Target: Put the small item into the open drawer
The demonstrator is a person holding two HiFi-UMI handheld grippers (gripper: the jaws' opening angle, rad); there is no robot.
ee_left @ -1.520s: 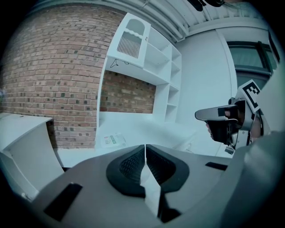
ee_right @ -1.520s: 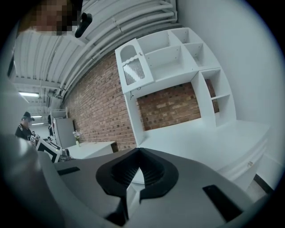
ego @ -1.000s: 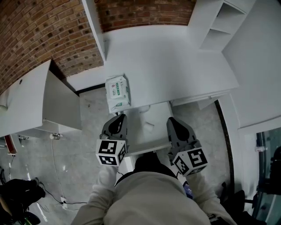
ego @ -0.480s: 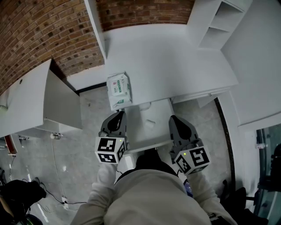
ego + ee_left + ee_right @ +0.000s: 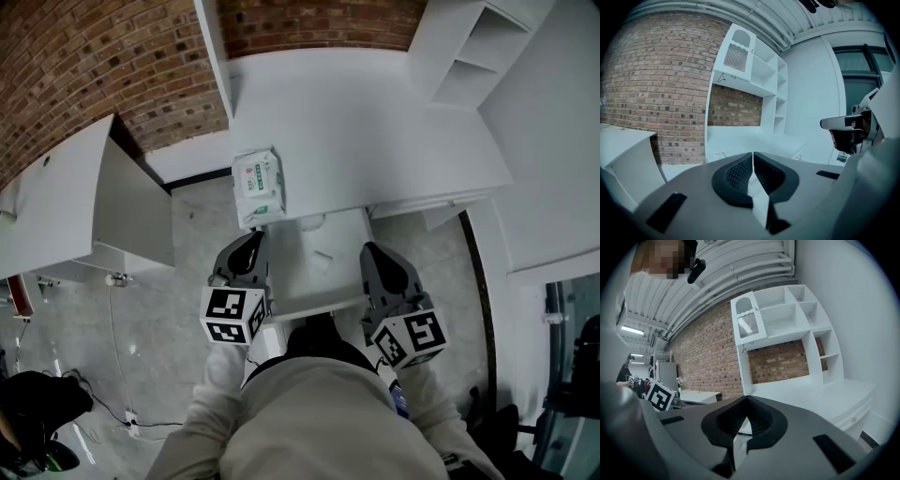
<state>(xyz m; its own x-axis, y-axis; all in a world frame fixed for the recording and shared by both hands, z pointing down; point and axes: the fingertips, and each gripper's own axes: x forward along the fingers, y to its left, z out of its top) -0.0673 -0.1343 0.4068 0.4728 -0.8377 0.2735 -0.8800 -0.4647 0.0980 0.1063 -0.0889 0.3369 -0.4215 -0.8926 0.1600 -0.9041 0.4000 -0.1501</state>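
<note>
The left gripper [image 5: 247, 251] is held shut with nothing between its jaws, near the packet [image 5: 258, 186]. The packet lies on the desk [image 5: 375, 122] at the front left edge and has not been grasped. The open drawer [image 5: 328, 286] is seen just to the packet's right, below the desk front. The right gripper [image 5: 377, 258] is likewise closed and empty, at the drawer's right side. The pick-up is judged not yet begun. One pair of jaws must be opened and set round the packet before it is carried across and down.

white desk [image 5: 375, 122] below a brick wall [image 5: 94, 84], green-and-white wipes pack [image 5: 258, 185] lying at its front left corner
</note>
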